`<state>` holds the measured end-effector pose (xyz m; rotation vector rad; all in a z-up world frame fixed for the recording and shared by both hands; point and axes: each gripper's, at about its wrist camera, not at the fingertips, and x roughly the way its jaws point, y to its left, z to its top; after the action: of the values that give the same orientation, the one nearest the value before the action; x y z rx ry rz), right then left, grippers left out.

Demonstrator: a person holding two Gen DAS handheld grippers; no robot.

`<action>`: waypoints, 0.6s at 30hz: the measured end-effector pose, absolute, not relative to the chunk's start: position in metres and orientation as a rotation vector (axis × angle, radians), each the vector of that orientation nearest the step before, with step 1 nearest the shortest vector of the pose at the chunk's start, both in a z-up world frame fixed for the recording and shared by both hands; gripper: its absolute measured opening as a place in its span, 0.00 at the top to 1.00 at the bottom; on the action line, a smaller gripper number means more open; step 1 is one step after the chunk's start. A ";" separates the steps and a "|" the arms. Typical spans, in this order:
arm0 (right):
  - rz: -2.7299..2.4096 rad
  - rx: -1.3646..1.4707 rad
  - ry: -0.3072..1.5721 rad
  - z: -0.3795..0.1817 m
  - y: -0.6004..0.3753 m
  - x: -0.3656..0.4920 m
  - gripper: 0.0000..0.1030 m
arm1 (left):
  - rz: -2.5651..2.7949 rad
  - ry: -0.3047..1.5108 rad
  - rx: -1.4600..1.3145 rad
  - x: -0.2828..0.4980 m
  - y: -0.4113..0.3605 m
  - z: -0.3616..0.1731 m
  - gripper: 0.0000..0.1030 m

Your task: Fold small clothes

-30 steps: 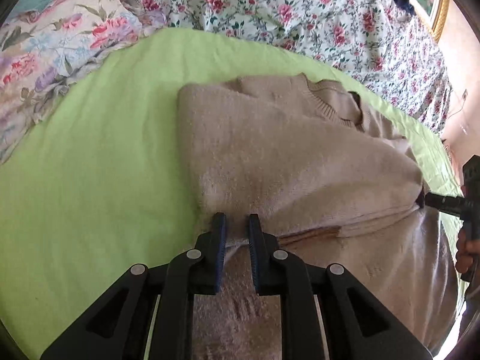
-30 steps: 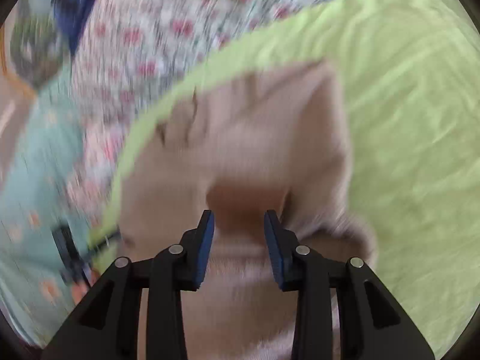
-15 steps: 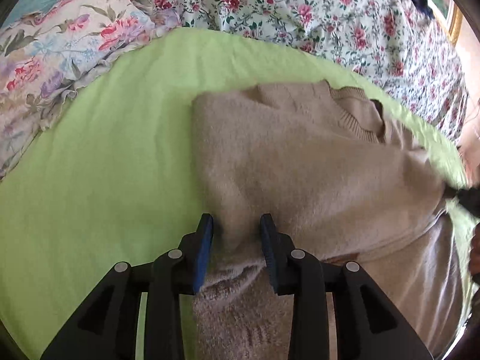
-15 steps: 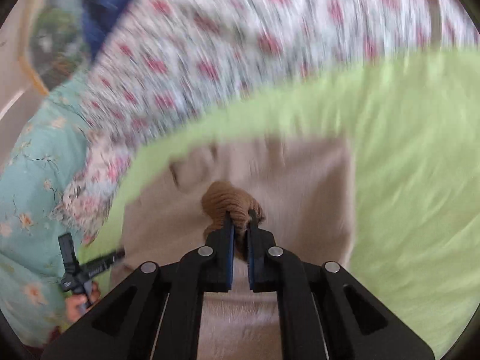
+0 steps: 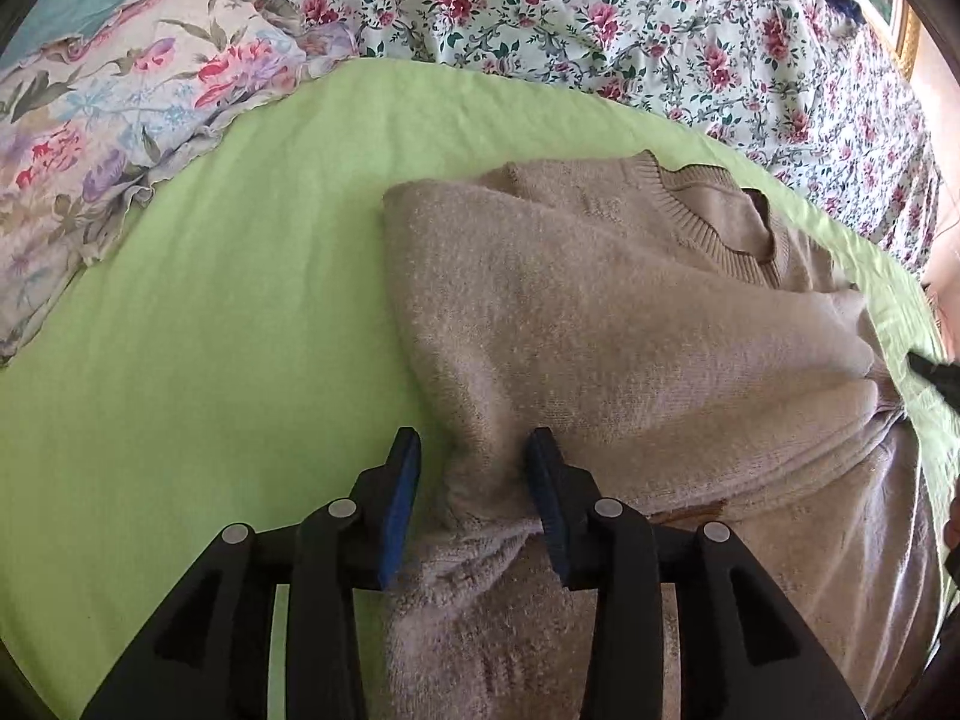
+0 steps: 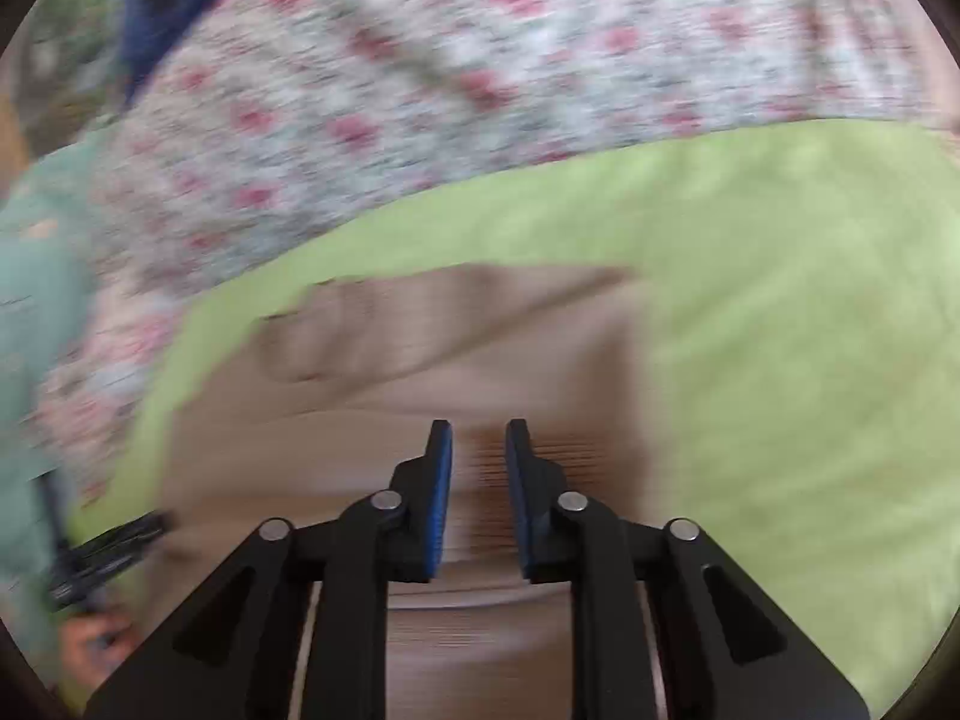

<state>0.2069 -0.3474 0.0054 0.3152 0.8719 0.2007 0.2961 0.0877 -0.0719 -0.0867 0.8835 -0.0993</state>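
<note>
A beige knit sweater (image 5: 600, 324) lies on a lime-green sheet (image 5: 210, 330), one side folded over its body, ribbed collar at the far right. My left gripper (image 5: 474, 480) is open, its jaws either side of a bunched fold at the sweater's near left edge. In the blurred right wrist view the sweater (image 6: 468, 360) lies flat on the sheet (image 6: 780, 330). My right gripper (image 6: 478, 468) is open just above it, nothing between the jaws. The right gripper's tip (image 5: 936, 369) shows at the right edge of the left view.
A floral quilt (image 5: 600, 18) runs along the far side of the sheet. A pastel floral pillow (image 5: 108, 120) lies at the far left. The left gripper and hand (image 6: 96, 564) show at the lower left of the right view.
The left gripper let go of the sweater edge and opened wide. The right gripper, shut on a bunch of sweater half a second ago, has released it and opened; its view swung.
</note>
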 end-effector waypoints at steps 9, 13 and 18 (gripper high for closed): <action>-0.012 0.406 1.003 -0.040 -0.385 0.215 0.76 | -0.087 0.884 -0.100 0.292 0.097 -0.073 0.48; 0.037 0.440 0.945 -0.013 -0.399 0.166 0.61 | -0.101 0.877 -0.086 0.271 0.100 -0.065 0.48; 0.142 0.421 0.954 -0.002 -0.390 0.103 0.56 | -0.150 0.897 -0.171 0.223 0.109 -0.059 0.48</action>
<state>0.1025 -0.3897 -0.0020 0.4209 0.9538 0.1424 0.2227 0.1094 -0.0590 -0.1713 0.8975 -0.1499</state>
